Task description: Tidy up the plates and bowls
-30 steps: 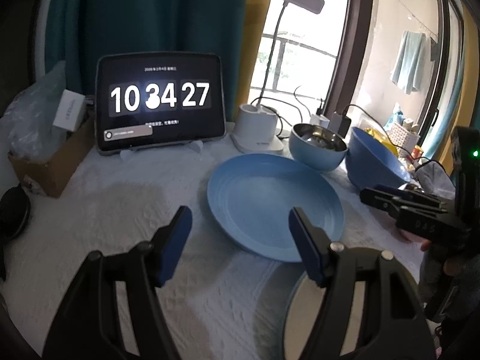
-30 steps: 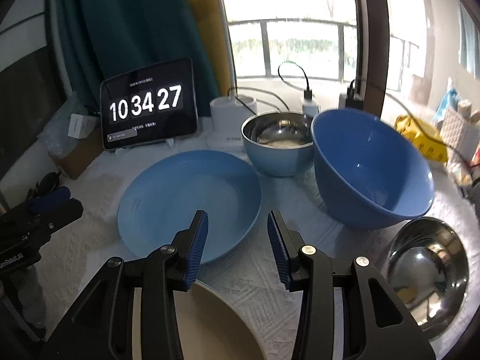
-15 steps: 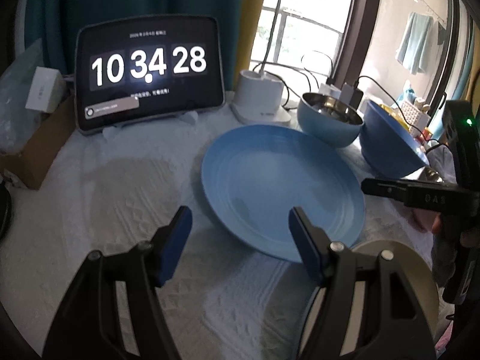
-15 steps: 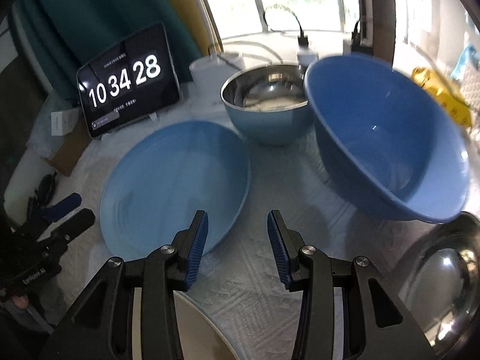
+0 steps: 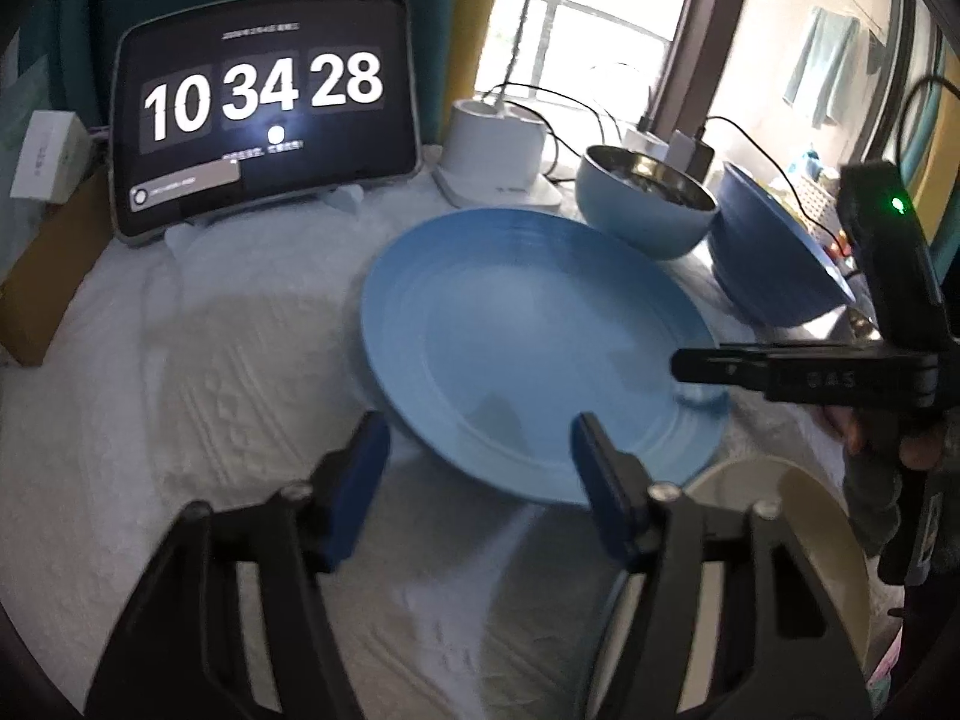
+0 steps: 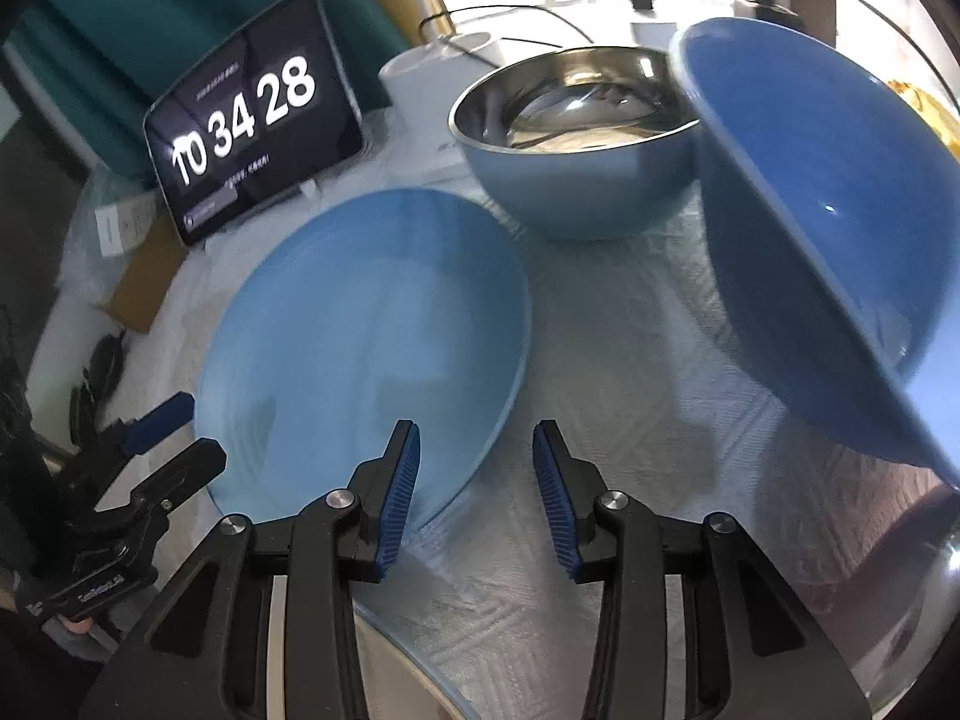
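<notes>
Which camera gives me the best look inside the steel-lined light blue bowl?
The right wrist view: it looks down into the steel-lined light blue bowl, showing its shiny interior and whole rim. The left wrist view shows that bowl farther off, mostly its blue outside and a sliver of lining.

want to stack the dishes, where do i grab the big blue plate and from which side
Grip the blue plate by its raised near rim, coming in low from the front. It lies flat on the white cloth, so only the thin upturned edge fits between open jaws.
</notes>
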Available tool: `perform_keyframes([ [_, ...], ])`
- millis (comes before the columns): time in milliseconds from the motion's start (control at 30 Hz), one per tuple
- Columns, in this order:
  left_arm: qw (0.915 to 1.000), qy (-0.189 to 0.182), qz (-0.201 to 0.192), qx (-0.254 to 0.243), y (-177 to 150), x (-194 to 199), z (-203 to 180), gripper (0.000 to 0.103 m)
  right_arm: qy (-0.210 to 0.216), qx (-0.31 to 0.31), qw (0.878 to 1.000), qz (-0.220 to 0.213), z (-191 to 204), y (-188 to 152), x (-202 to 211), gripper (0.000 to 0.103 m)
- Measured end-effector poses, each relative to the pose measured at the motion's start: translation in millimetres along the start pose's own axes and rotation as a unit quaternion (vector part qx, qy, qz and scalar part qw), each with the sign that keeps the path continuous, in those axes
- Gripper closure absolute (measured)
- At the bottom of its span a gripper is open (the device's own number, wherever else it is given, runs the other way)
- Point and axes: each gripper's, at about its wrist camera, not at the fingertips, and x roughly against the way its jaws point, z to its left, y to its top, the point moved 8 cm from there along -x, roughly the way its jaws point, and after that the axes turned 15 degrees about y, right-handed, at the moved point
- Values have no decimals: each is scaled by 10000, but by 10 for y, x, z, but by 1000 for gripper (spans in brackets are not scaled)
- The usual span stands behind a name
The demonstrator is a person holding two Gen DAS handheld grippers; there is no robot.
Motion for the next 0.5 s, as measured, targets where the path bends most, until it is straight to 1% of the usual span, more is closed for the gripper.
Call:
perform_keyframes([
  [33, 10000, 24, -2, -23, -2, -4, -4, 46, -29, 45, 10000, 39, 10, -2, -21, 71],
  [100, 10000, 79, -17, -41, -1, -13, -2, 51, -114, 165, 9998, 76, 44, -3, -41, 74],
  [167, 10000, 94, -10, -4, 5, -13, 18, 54, -234, 248, 9994, 96, 57, -3, -50, 74],
  [267, 10000, 55, -26, 9, 5, 14, 24, 58, -251, 271, 9993, 78, 61, 1, -41, 75],
  [500, 9997, 96, -222, -46, 18, 144, 5, 58, -240, 299, 9992, -88, 103, 34, 89, 75],
])
